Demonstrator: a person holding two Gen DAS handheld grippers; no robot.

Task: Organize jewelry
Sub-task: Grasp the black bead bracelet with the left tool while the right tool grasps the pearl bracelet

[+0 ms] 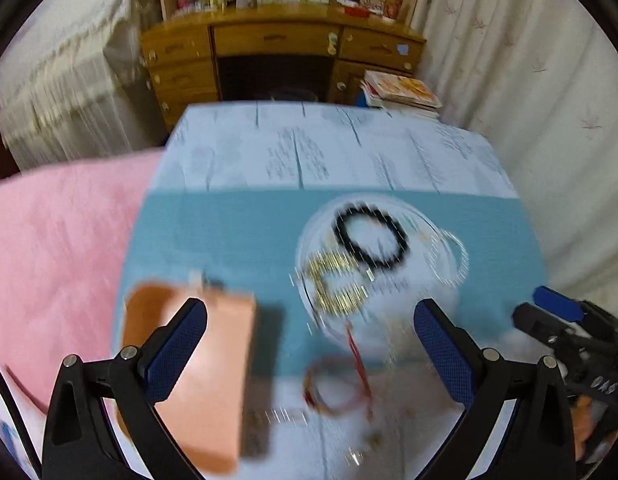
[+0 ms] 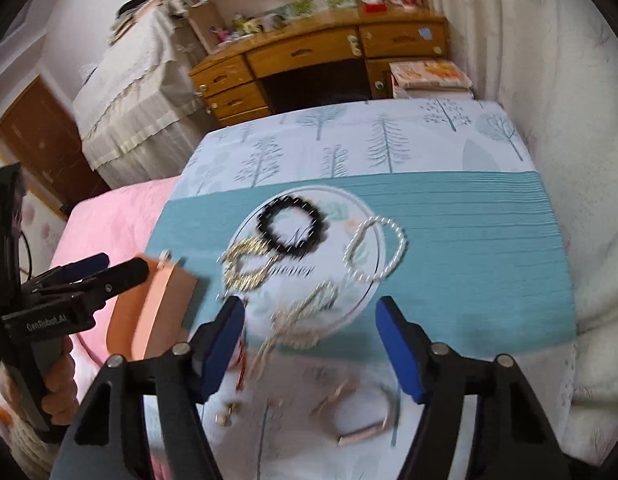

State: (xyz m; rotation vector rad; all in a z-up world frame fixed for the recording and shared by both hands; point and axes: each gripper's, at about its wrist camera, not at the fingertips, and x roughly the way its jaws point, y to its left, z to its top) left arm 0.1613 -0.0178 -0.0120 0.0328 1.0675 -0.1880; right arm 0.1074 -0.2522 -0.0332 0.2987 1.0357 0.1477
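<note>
My left gripper (image 1: 311, 312) and right gripper (image 2: 311, 308) both gape wide, empty, above the jewelry-strewn plate (image 2: 361, 208).

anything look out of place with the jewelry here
Yes. The pearl bracelet hangs half off the round plate, and a red cord bracelet plus small pieces lie loose on the cloth. The peach box holds none visibly.

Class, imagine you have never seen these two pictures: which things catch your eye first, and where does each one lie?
First, the black bead bracelet on the round white plate mid-table, with a pearl bracelet draped over the plate's right rim. Left of the plate sits an orange box, lid up. Both grippers, left and right, hang open above the jewelry.
</note>
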